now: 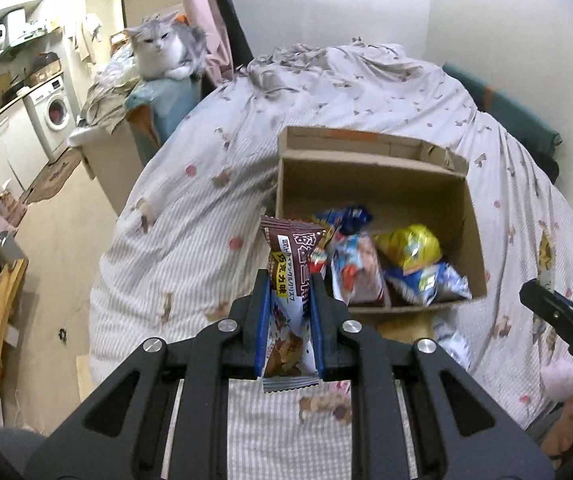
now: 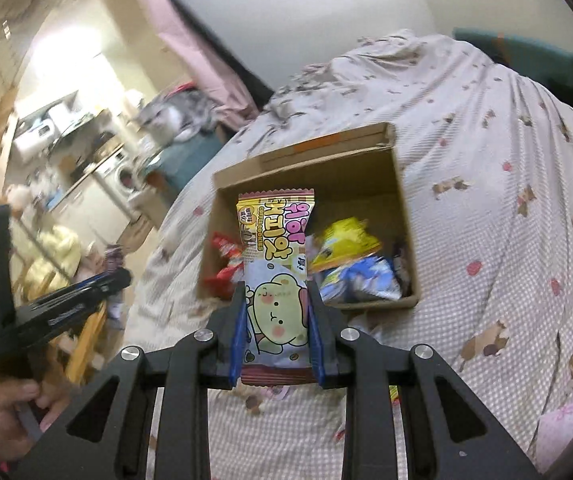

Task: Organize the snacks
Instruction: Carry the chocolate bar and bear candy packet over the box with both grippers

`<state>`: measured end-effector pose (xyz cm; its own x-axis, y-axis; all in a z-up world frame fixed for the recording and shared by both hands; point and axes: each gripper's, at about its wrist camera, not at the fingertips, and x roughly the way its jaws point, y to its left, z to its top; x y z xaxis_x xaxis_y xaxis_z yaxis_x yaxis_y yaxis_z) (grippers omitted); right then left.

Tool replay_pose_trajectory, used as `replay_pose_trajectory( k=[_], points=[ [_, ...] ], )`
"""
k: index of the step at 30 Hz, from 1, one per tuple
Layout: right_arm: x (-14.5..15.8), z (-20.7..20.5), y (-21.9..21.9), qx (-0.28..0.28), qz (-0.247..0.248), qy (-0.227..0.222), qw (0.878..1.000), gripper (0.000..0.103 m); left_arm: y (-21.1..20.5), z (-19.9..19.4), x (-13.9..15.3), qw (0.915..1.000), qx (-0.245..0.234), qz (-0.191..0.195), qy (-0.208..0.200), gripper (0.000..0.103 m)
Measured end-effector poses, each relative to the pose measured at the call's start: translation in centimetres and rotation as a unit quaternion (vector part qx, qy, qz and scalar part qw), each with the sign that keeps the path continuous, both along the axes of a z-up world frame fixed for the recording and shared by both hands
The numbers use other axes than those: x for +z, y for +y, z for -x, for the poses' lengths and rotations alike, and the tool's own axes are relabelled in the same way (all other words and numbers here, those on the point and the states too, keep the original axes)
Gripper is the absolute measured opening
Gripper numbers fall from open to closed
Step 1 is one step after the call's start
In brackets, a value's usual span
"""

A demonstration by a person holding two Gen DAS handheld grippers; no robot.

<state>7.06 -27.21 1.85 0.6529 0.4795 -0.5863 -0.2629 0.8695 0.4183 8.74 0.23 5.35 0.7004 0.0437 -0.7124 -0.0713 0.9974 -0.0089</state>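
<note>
Left wrist view showed a bed [image 1: 326,92] with a pale striped quilt printed with small animals filling the space beyond and to both sides of the fingers. On the quilt, straight beyond the fingertips and a little to their right, sat an open cardboard box [image 1: 370,184] with its flaps up. Inside it lay a jumble of snack packets, among them a yellow bag [image 1: 412,250] and a blue and white bag [image 1: 430,282]. Far to the left of the fingers, a grey and white cat [image 1: 164,50] rested on a heap of cloth, with a washing machine [image 1: 52,114] farther off on the left.

The left gripper [image 1: 289,280] was clamped narrowly on a brown chocolate wafer packet [image 1: 284,280], which stood upright between the blue pads [image 1: 263,320] and reached past the fingertips, in front of the box's near left corner. The right gripper showed as a dark shape at the far right edge.

In the right wrist view, the right gripper [image 2: 275,288] pinched a pastel cookie packet [image 2: 276,276] printed with a cartoon bear, gripped by its sides between the pads, its top rising past the fingertips and covering part of the box [image 2: 404,216] beyond. A red packet [image 2: 224,264] lay in the box just left of the fingertips. The left gripper [image 2: 118,278], held by a hand [image 2: 2,404], appeared well to the left.
</note>
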Motion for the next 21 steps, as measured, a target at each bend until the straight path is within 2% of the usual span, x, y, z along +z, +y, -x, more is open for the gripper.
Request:
replay_pose_trajectory(
  k=[1, 3, 6, 21],
  points=[
    [0.2, -0.6, -0.2, -0.004, 0.003, -0.001, 1.0, 0.027, 0.2, -0.5, 0.5, 1.0, 0.0, 0.002, -0.002, 0.015],
    [0.0, -1.7, -0.2, -0.008, 0.002, 0.0, 1.0, 0.027, -1.3, -2.2, -1.1, 1.0, 0.0, 0.007, 0.0, 0.015],
    [-0.5, -2.8, -0.2, -0.013, 0.002, 0.005, 1.0, 0.027, -1.8, -3.6, -2.0, 0.9999, -0.002, 0.015, 0.005, 0.015],
    [-2.6, -9.4, 0.8, -0.002, 0.037, 0.027, 0.999, 0.027, -4.7, -10.0, -5.2, 0.999, -0.044, -0.003, 0.012, 0.015]
  ],
)
